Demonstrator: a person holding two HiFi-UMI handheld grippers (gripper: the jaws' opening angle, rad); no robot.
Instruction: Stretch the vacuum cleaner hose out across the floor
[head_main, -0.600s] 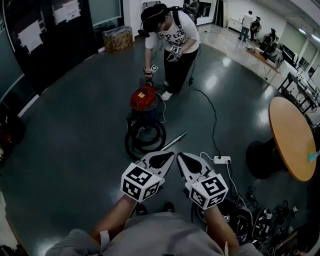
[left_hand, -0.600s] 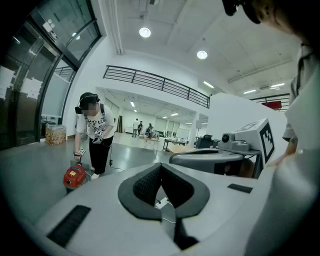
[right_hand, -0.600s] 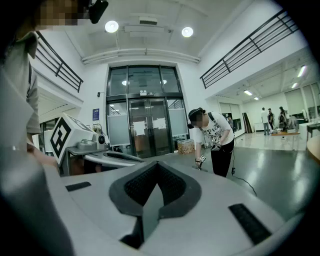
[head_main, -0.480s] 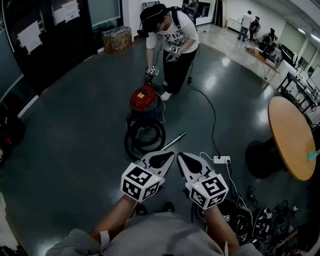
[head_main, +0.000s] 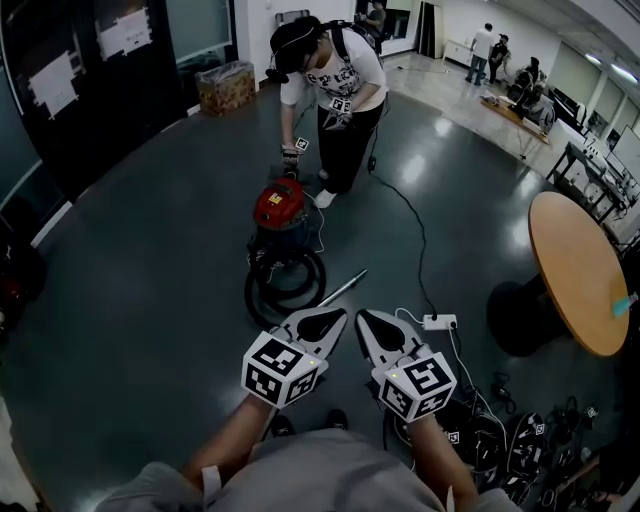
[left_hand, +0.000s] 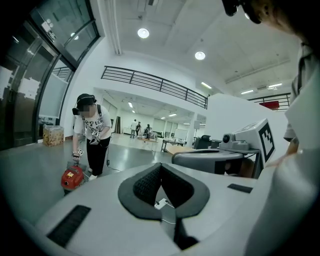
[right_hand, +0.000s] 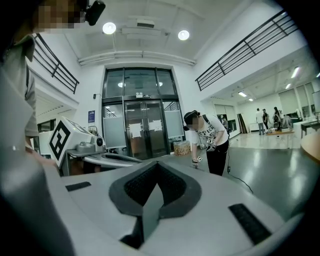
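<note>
Dark floor (head_main: 150, 260). Other person (head_main: 335, 90) far centre, bent over red vacuum cleaner (head_main: 282, 205). Hose (head_main: 285, 282) coiled at cleaner's near side, unstretched. Left gripper (head_main: 335, 316) and right gripper (head_main: 366, 318) near, both clenched, empty. Step: approach. Next: open jaws, grab hose end, pull outward.

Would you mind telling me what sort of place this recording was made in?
Likely a large lab or office hall: polished dark floor, tall glass doors, a railed upper gallery and work tables at the far end.
</note>
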